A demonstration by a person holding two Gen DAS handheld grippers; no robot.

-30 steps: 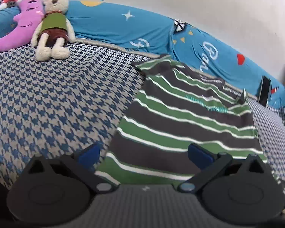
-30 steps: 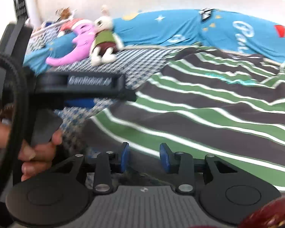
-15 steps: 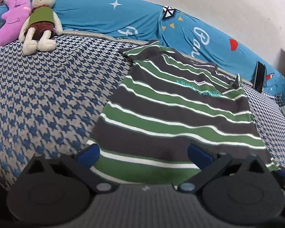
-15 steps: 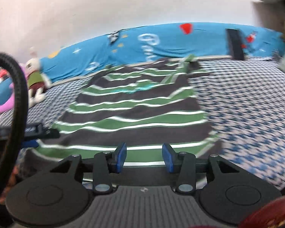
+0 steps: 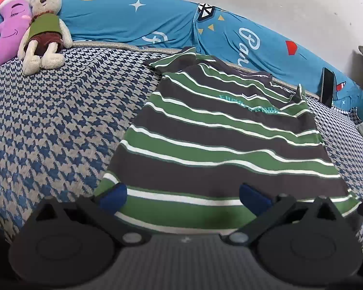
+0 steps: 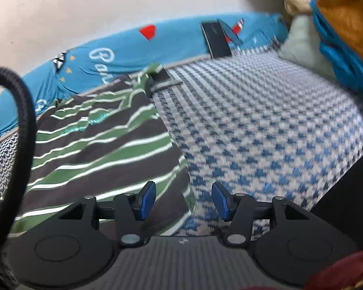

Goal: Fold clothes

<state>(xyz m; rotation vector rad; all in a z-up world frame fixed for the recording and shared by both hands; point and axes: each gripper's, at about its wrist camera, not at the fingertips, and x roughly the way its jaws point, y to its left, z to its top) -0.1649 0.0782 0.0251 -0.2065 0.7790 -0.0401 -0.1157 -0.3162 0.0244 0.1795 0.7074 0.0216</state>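
Note:
A dark grey T-shirt [image 5: 220,145] with green and white stripes lies spread flat on the houndstooth bed cover [image 5: 48,120], hem toward me. My left gripper [image 5: 182,197] hovers open and wide over the hem's lower left part, nothing between its blue pads. In the right wrist view the same T-shirt [image 6: 96,145] fills the left half. The right gripper [image 6: 184,200] stands open over the shirt's lower right corner, its left pad above the cloth and its right pad above the bed cover [image 6: 266,133].
A blue printed bolster [image 5: 157,26] runs along the wall at the back. A plush rabbit [image 5: 42,31] and a purple moon toy [image 5: 7,29] lie at the far left. A dark phone [image 5: 326,88] leans on the bolster. Pillows [image 6: 309,43] pile at the right.
The right gripper swung to the right, from the shirt's hem to its lower right corner, and its pads spread wider. The left gripper's view barely shifted and it stays open.

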